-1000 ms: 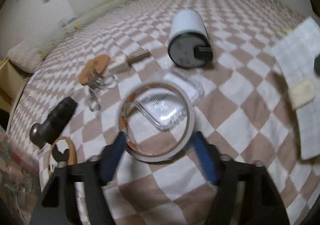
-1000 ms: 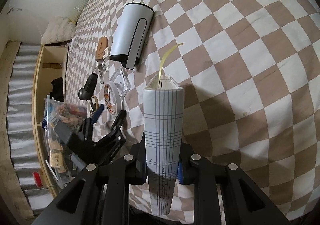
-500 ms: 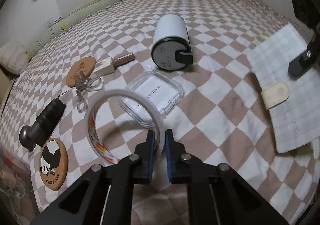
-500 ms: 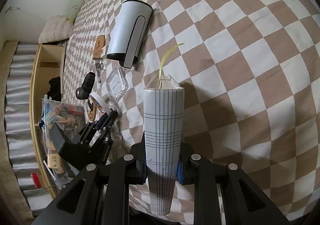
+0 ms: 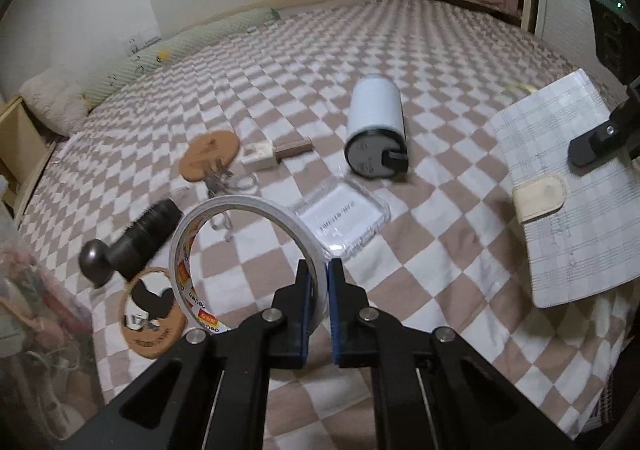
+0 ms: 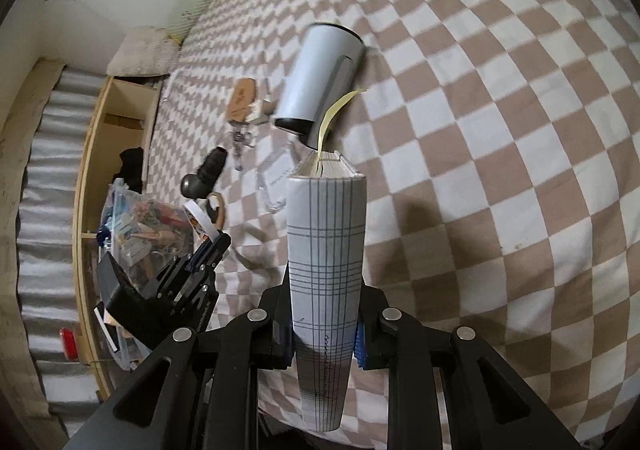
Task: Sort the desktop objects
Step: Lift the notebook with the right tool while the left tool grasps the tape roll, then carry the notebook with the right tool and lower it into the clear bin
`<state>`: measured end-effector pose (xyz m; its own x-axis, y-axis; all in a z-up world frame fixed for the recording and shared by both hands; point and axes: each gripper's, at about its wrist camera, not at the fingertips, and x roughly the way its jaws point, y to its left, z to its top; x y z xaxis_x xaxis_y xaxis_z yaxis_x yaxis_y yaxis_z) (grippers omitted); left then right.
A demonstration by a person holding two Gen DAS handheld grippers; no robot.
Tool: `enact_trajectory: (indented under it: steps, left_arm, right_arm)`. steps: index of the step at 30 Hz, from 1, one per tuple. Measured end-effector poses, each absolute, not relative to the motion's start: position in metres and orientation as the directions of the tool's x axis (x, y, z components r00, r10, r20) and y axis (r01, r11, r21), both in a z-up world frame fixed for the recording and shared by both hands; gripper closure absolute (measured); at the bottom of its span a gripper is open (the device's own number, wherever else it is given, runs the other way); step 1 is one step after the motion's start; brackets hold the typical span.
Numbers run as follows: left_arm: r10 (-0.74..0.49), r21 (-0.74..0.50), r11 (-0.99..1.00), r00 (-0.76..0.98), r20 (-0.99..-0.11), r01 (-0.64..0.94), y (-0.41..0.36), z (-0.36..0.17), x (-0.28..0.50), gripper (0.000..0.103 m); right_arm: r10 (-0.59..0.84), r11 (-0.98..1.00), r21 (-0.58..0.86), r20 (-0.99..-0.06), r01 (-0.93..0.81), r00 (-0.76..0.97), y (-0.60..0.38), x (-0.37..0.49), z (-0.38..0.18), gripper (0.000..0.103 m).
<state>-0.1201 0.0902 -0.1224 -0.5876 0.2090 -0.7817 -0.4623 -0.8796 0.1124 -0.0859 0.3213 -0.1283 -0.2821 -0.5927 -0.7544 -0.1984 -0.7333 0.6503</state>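
A bed under a brown-and-white checked cover carries everything. The plaid notebook, largest of the loose things, stands spine-up clamped between the closed right tongs, a yellow ribbon curling from its pages. Beyond it a white cylindrical tumbler lies on its side, dark lid toward the left wrist camera. Just in front of that sits a clear plastic case. The left tongs are pinched shut on the rim of a tape roll, lifted clear of the cover. To the left lie a black knobbed tool, a cork coaster with keys and a panda coaster.
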Motion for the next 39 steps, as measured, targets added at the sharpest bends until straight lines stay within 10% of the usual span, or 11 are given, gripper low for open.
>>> enact_trajectory:
  steps: [24,39]
  left_arm:
    - [0.105,0.074,-0.984,-0.859,-0.501,-0.164,-0.081,0.105,-0.054,0.094]
    - [-0.101,0.047,-0.995,-0.784,-0.613,0.091,-0.207,0.062,-0.086,0.094]
  right_arm:
    - [-0.799,-0.545,0.827,-0.464,0.135,-0.384,0.188,-0.124,0.011,0.08]
    - [-0.833,-0.55,0.769,-0.477,0.325,-0.28,0.001,-0.188,0.05,0.08]
